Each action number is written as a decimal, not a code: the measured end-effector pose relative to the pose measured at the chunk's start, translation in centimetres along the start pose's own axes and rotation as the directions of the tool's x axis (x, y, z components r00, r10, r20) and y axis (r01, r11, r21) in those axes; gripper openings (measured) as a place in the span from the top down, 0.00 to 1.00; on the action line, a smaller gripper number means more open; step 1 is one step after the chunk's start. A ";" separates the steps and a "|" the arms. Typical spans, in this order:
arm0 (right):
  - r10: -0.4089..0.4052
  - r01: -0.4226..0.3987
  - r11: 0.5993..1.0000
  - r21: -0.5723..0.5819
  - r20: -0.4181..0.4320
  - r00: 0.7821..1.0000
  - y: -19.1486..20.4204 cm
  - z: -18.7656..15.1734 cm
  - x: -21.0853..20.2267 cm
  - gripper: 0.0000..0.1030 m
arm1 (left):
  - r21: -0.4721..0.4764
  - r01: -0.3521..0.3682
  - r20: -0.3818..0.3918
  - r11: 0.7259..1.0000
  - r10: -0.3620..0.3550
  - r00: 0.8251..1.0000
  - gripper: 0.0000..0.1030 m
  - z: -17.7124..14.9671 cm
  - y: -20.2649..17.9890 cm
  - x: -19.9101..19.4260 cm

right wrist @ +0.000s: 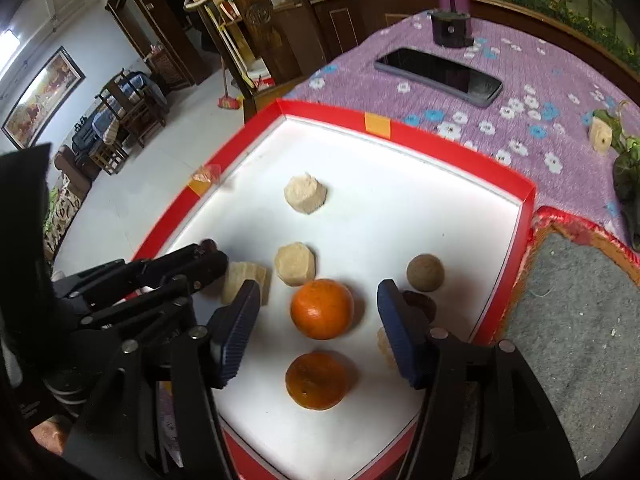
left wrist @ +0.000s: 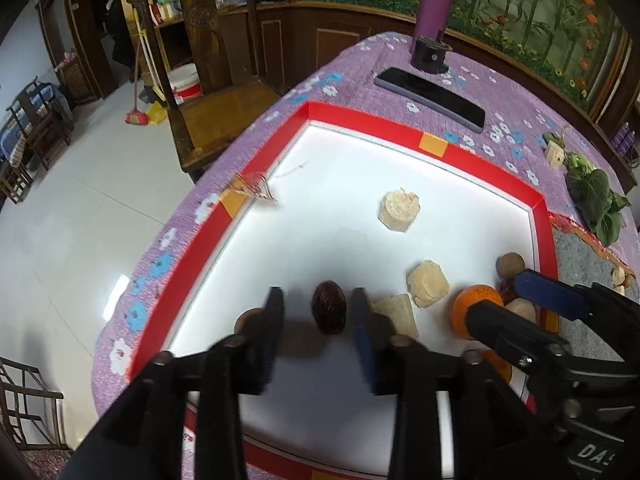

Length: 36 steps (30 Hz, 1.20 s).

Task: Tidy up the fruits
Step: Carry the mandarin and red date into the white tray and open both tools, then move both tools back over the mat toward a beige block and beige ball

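Left gripper [left wrist: 318,312] spread open, straddling the dark red date [left wrist: 329,307] lying on the red-rimmed tray [left wrist: 400,136]. Right gripper [right wrist: 318,328] spread wide, flanking the orange [right wrist: 322,309], touching neither side.

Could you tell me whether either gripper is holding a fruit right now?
No. The left gripper straddles the red date, and the right gripper the orange; both are open.

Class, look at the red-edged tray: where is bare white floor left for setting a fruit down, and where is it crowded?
Free: the far part of the tray, between its far rim and the farthest pale chunk, out to the far right corner. Crowded: the near half, around both oranges, the brown ball and the date.
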State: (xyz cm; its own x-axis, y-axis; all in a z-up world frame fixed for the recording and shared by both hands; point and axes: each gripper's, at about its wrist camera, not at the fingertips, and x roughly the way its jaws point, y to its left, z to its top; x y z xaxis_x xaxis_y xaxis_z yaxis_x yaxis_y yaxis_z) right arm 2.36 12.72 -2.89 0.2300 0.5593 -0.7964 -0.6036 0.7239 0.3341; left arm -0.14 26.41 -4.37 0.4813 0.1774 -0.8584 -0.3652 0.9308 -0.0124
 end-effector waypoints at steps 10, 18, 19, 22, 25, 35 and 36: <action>0.003 -0.005 1.000 0.027 0.071 0.997 -0.7 -0.4 -3.2 0.39 | 0.047 0.012 0.066 0.999 -0.015 0.998 0.56 0.4 -2.1 -2.4; -0.063 0.045 0.991 0.129 0.140 0.988 -5.7 -2.7 -7.7 0.39 | 0.136 0.080 0.073 0.987 -0.091 0.993 0.56 0.7 -7.9 -3.3; -0.079 0.056 0.987 0.152 0.148 0.986 -6.8 -3.2 -8.5 0.39 | 0.149 0.092 0.069 0.985 -0.103 0.992 0.56 0.7 -8.8 -3.3; -0.155 0.117 0.970 0.213 0.170 0.973 -10.2 -5.3 -10.9 0.39 | 0.198 0.140 0.053 0.970 -0.153 0.987 0.56 0.8 -11.9 -3.2; -0.242 0.180 0.932 0.313 0.170 0.955 -15.0 -8.0 -13.5 0.39 | 0.255 0.197 0.026 0.947 -0.210 0.977 0.55 0.8 -15.5 -3.1; -0.348 0.263 0.852 0.453 0.114 0.931 -25.2 -11.2 -16.2 0.40 | 0.429 0.364 -0.096 0.827 -0.359 0.929 0.55 0.8 -28.2 -1.9; -0.341 0.259 0.856 0.447 0.111 0.934 -25.6 -11.0 -16.0 0.40 | 0.435 0.369 -0.101 0.821 -0.363 0.926 0.55 0.9 -28.8 -1.7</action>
State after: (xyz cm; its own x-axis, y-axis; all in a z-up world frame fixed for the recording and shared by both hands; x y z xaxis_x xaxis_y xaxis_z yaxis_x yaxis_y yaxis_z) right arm 5.72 -19.24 -4.26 0.5050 0.3204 -0.8014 -0.1157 0.9453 0.3050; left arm 10.26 -0.43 -2.04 0.4983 -0.2058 -0.8423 0.2241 0.9690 -0.1042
